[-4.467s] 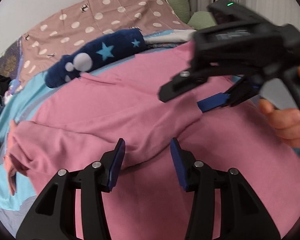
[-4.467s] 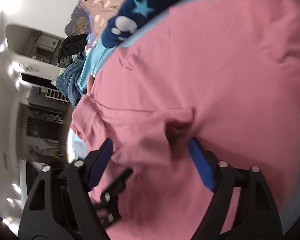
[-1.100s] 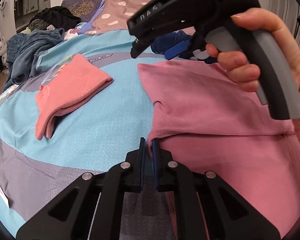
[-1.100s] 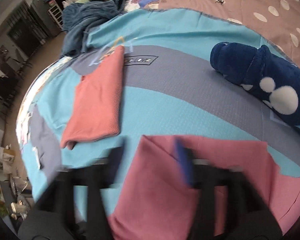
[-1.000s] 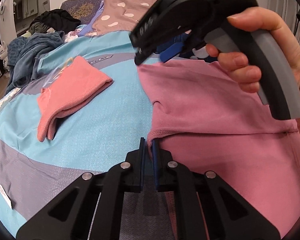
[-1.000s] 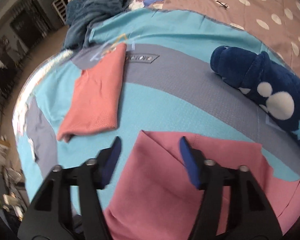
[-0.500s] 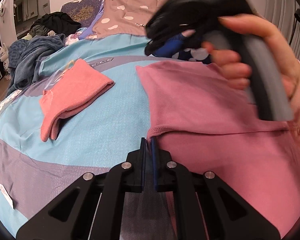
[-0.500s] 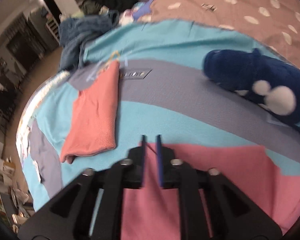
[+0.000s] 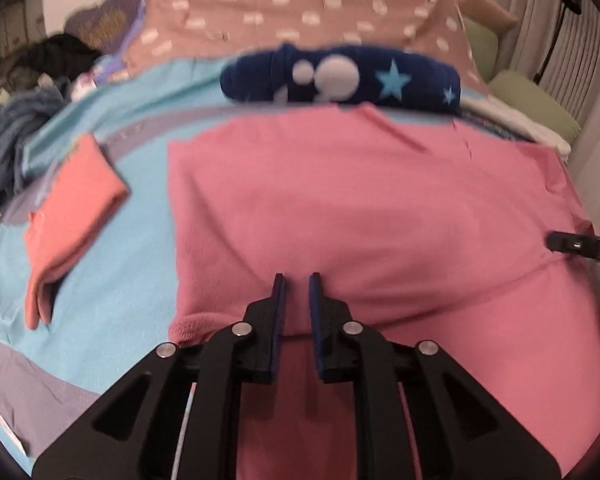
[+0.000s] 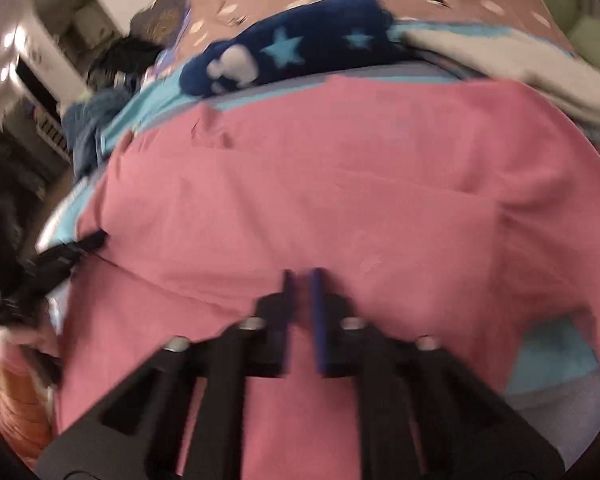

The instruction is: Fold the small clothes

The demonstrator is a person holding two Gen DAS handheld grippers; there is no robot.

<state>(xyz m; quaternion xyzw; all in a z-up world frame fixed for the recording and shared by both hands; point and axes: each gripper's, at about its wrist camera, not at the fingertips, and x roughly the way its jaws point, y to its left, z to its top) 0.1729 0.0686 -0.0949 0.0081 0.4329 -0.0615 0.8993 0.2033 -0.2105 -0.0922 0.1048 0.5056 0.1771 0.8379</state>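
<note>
A pink garment (image 9: 364, 208) lies spread on the bed, its left part folded over onto the rest. My left gripper (image 9: 297, 282) hovers over the near folded edge with its jaws slightly apart and nothing between them. In the right wrist view the same pink garment (image 10: 340, 184) fills the frame, and my right gripper (image 10: 302, 276) stands over it with a narrow gap between the jaws, holding nothing. The view is blurred. The right gripper's tip shows at the right edge of the left wrist view (image 9: 580, 244).
A folded coral garment (image 9: 72, 216) lies to the left on the teal and grey bedspread (image 9: 140, 232). A navy plush roll with stars (image 9: 340, 78) lies behind the pink garment. A dotted brown blanket (image 9: 300, 8), a blue clothes pile (image 9: 8, 140) and green cushions (image 9: 536, 100) lie further back.
Both grippers have let go of the pink garment's edge and opened slightly. The folded-over part now lies flat. The right gripper has swung away to the right side.
</note>
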